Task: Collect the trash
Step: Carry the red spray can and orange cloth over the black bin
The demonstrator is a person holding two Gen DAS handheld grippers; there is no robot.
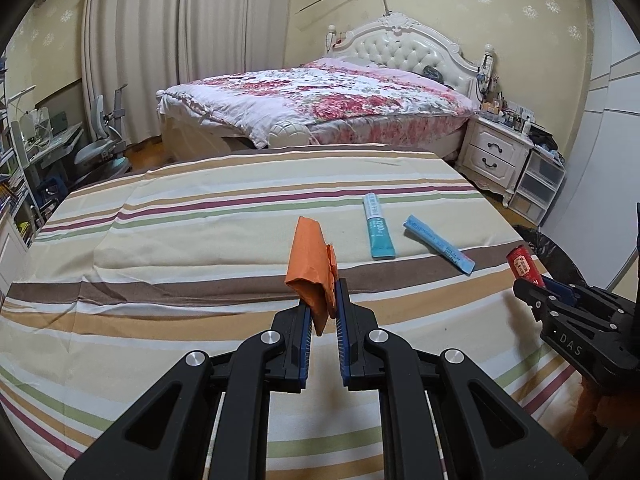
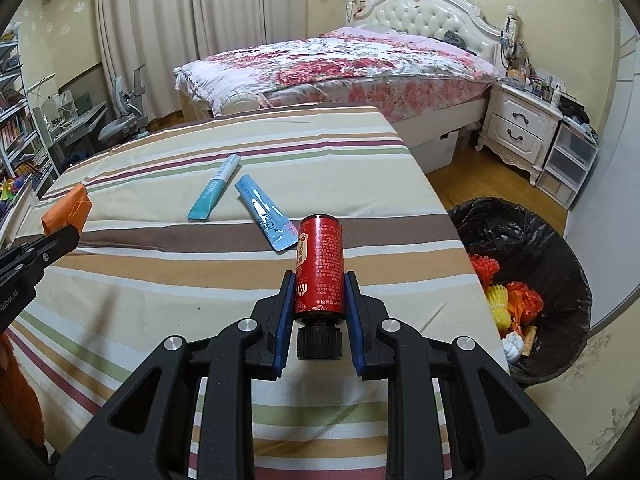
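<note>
I have one piece of trash in each hand, both lifted clear of the striped tabletop so nothing drags on the cloth on the way to the bin. My left gripper is clamped on a folded orange paper wrapper; I pinch it by its lower edge, so most of it stands up above the fingers, creased and a little crumpled. My right gripper is clamped on a small red bottle, held by its sides with the black cap toward me, a grip that I judge keeps the round body from rolling out. The bottle has a glossy red label with pale print.

The black-lined trash bin stands on the floor just beside the tabletop's right edge, already holding orange and yellow scraps. Two blue tubes, a teal tube and a blue tube, lie near each other on the cloth, not yet collected.
</note>
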